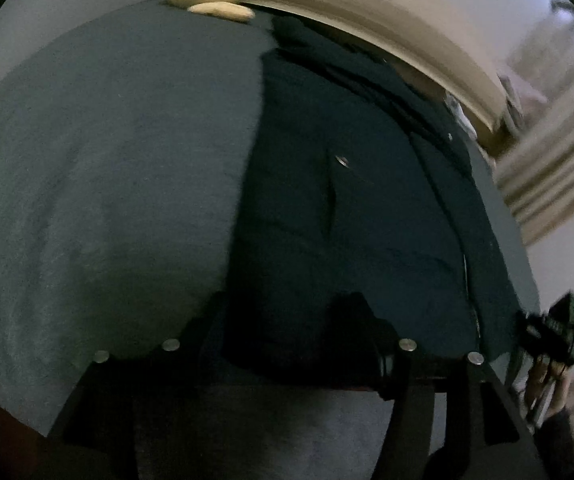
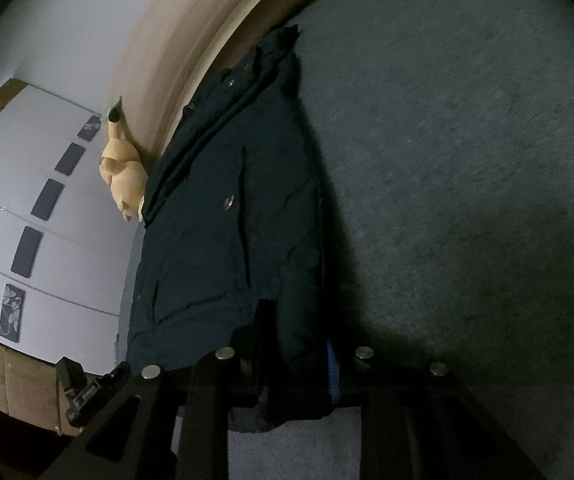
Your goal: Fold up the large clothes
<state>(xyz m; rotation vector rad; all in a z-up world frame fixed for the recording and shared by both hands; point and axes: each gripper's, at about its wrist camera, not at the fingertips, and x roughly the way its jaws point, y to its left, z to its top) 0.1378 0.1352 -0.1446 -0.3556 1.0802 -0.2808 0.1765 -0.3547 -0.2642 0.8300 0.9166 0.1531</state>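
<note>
A dark navy padded jacket (image 1: 347, 200) lies lengthwise on a grey-blue bed cover (image 1: 107, 160), with snap buttons along its front. In the left wrist view its near hem fills the gap of my left gripper (image 1: 287, 320). The picture is dark and blurred, so whether the pads press the cloth is unclear. In the right wrist view the jacket (image 2: 227, 220) runs away from me. My right gripper (image 2: 307, 340) is shut on the hem by a blue tag (image 2: 331, 372), and the cloth hangs below its fingers. Each view shows the other tool's body at its edge.
A yellow plush toy (image 2: 125, 176) sits at the jacket's far end against a beige headboard (image 2: 175, 60). A white cabinet with dark panels (image 2: 47, 200) and a cardboard box (image 2: 19, 380) stand beside the bed. The bed cover (image 2: 467, 160) stretches wide to the right.
</note>
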